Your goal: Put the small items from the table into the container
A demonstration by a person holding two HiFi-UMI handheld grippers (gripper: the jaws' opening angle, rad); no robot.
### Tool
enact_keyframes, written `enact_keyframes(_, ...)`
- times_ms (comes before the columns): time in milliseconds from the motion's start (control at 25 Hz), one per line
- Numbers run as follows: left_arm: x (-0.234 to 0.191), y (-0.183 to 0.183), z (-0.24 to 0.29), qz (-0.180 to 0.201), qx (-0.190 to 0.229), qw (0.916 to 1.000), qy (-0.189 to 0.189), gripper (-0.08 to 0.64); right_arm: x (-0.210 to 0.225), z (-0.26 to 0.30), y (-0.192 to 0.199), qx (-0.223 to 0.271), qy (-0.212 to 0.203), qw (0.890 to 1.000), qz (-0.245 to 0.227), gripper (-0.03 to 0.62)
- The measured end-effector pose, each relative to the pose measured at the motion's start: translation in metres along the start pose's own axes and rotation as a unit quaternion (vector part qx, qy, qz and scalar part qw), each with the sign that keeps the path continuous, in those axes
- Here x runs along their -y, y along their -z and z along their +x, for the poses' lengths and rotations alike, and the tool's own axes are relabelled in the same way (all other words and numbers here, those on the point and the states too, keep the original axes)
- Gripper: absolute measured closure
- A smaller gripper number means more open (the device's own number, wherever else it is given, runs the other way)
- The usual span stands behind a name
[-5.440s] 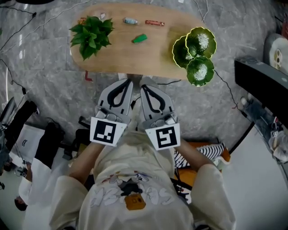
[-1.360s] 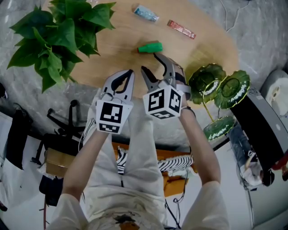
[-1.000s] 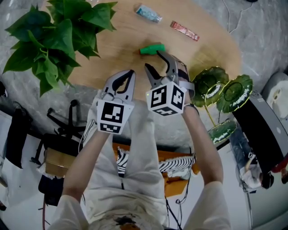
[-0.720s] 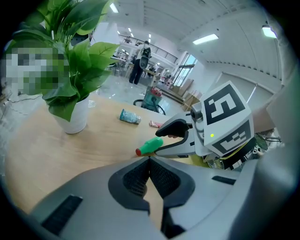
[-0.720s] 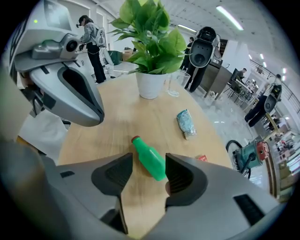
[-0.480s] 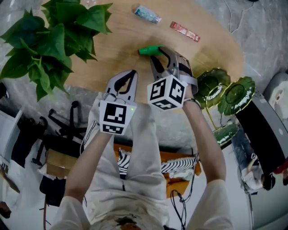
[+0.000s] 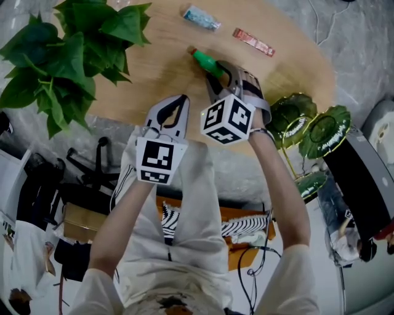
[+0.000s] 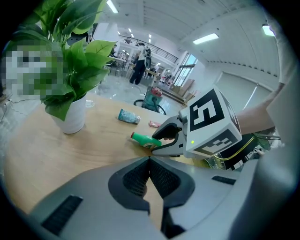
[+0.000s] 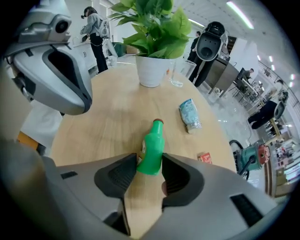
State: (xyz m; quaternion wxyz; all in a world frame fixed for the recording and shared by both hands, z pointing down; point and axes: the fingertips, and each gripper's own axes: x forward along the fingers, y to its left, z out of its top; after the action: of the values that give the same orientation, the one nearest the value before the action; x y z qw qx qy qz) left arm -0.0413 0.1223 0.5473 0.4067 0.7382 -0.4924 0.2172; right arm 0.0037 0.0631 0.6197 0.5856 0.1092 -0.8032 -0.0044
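My right gripper [image 9: 149, 164] has its jaws closing on the small green plastic bottle [image 9: 151, 150], and the ribbed pads meet its wide base on both sides. The bottle's long axis runs straight away from the jaws. Its narrow neck and brown cap point out toward the leafy green plant in a white pot [image 9: 152, 70]. In the head view the bottle [image 7: 206, 63] lies on a diagonal, cap up and to the left, base tucked into my right gripper [image 7: 220, 75]. It is a smooth bright green, with a pale label low on one side next to my left-hand pad. It sits low over the oval wooden table [image 7: 154, 67], near the middle; I cannot tell whether it is clear of the wood.

My left gripper [image 7: 178, 98] hangs just beside the right one at the near edge of the table. Its jaws [image 8: 150, 159] are tip to tip with nothing between them.

Beyond the bottle lie a pale blue crumpled packet [image 7: 201, 18] and a flat red wrapper [image 7: 253, 42], well apart from my jaws. The green leaf-shaped tiered dish [image 7: 308, 132] stands at the table's right end.
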Motion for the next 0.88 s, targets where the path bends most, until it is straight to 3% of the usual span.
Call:
enact_keyframes(560,0.007,-0.010,-0.005,0.011,0.002,0.9999,0.005,0.560,0.002,-0.018,-0.006,0.033,-0.005,0.996,0.080,0.434)
enact_keyframes(680,0.007,-0.015,-0.008,0.015,0.006,0.9999,0.004,0.560,0.004,-0.027,-0.011,0.048,-0.005,0.992,0.119,0.434)
enact_keyframes(880,0.009,-0.022,-0.016,0.012,0.012,0.9999,0.002,0.560,0.007,-0.046,-0.019,0.074,-0.009,0.975,0.210,0.434)
